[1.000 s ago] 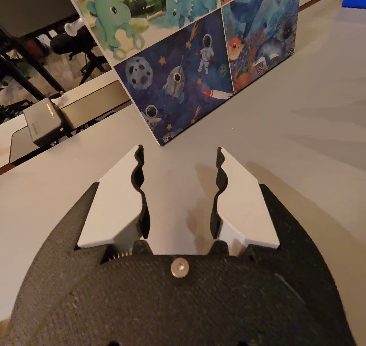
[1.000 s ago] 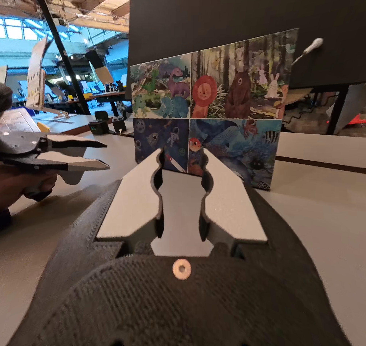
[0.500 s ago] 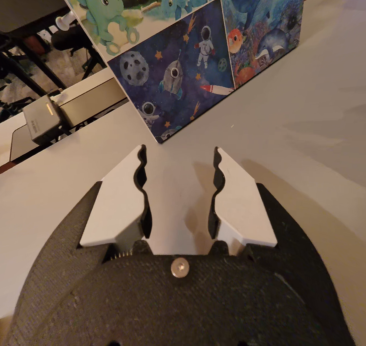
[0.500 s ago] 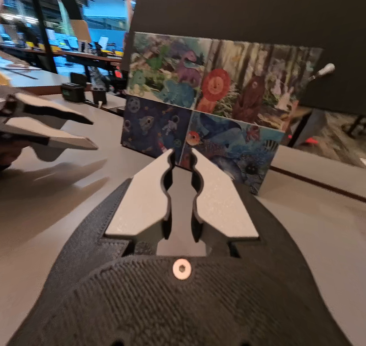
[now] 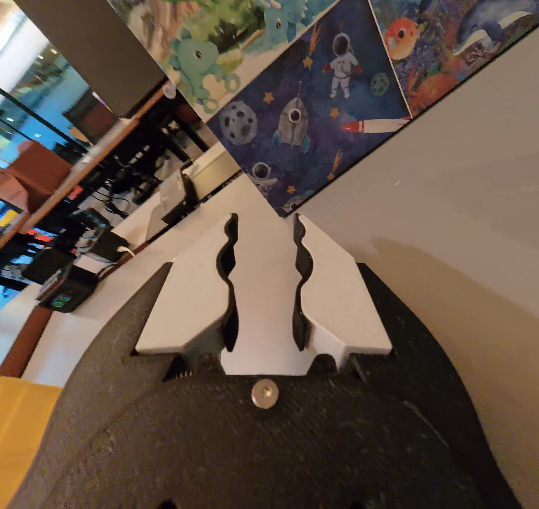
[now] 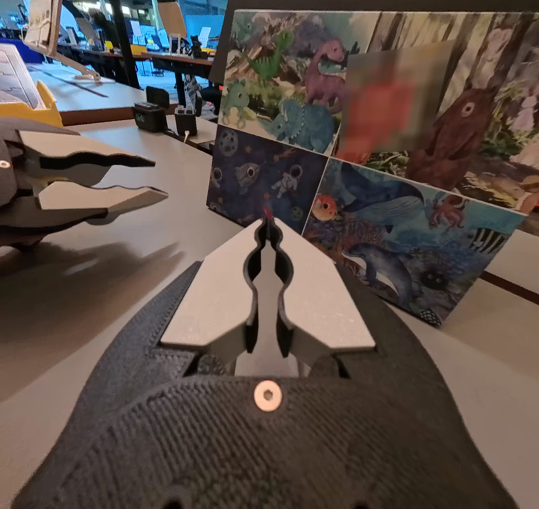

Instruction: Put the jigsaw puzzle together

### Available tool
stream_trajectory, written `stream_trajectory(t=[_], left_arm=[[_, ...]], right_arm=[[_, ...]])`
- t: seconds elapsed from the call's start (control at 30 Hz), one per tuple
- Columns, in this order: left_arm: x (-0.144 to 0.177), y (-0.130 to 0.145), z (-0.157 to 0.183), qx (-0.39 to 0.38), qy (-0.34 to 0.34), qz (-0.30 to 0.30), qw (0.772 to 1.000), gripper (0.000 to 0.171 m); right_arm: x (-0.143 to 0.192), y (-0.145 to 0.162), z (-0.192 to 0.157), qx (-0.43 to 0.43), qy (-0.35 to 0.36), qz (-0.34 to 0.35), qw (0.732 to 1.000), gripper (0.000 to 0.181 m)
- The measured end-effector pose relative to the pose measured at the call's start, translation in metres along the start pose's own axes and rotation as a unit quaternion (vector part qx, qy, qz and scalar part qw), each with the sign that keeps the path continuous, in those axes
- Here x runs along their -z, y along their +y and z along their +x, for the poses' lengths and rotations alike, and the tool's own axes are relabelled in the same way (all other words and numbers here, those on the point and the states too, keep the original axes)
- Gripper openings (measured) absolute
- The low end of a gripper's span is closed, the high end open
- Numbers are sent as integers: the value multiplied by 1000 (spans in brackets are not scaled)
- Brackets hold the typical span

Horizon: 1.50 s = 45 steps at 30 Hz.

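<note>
Both hand-held grippers are empty. Nearest in the right wrist view, the right gripper (image 6: 267, 226), white fingers on a black textured body, has its jaws drawn nearly together so the tips almost meet, with nothing between them. It points level and low over the pale grey table (image 6: 73, 334) at the lower edge of the picture box. The left gripper (image 5: 265, 218), of the same build, has its jaws parted and bare; in its own view it tilts so the scene leans, and its tips sit just short of the box's near bottom corner. From the right view it shows at the left edge, turned on its side with one finger above the other, off the table.

Next out stands the task's thing: an upright rectangular jigsaw puzzle box (image 6: 262, 180) printed with four scenes, dinosaurs, forest animals, space and sea, resting on its long edge on the table. No loose pieces show.

By my reading, the task is barely begun and the step in hand is reaching for the box. The next move likely calls for gripping it at that corner, laying it flat and opening it.

Farther off are small black devices (image 6: 151, 115) on a neighbouring table.
</note>
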<state>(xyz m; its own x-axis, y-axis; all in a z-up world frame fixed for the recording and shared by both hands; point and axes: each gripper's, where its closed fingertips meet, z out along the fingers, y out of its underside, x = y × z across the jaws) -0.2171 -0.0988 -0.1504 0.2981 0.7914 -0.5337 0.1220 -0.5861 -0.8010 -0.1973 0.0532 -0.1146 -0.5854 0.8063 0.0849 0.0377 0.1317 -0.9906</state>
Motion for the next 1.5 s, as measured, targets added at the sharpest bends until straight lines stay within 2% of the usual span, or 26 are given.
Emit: stream_trajectory(t=[0.1,0.23,0.3,0.47,0.63,0.7,0.83,1.13,1.5], left_arm=[[2,-9,-6,19,-31,23,999,30],[4,-12,-9,87,-19,24,996,29],[4,-12,-8,84,-18,21,996,29],[4,-14,0,65,0,22,998,29],[3,-12,-2,117,40,22,992,31],[6,-13,2,127,66,28,989,26],[10,-16,2,126,69,41,989,19],[9,-11,13,136,131,22,982,45],[12,-10,12,164,154,25,974,50]], right_arm=[[-8,9,-8,27,-10,-35,999,5],[-12,15,-16,73,-8,-54,996,5],[-12,15,-18,82,-7,-53,995,4],[-10,12,-15,64,-8,-43,997,2],[-10,10,-11,45,-11,-38,998,0],[-10,11,-12,47,-13,-41,998,0],[-8,8,-16,66,-10,-30,997,0],[-5,6,-24,108,-8,-16,994,0],[-7,10,-33,159,-2,-22,987,0]])
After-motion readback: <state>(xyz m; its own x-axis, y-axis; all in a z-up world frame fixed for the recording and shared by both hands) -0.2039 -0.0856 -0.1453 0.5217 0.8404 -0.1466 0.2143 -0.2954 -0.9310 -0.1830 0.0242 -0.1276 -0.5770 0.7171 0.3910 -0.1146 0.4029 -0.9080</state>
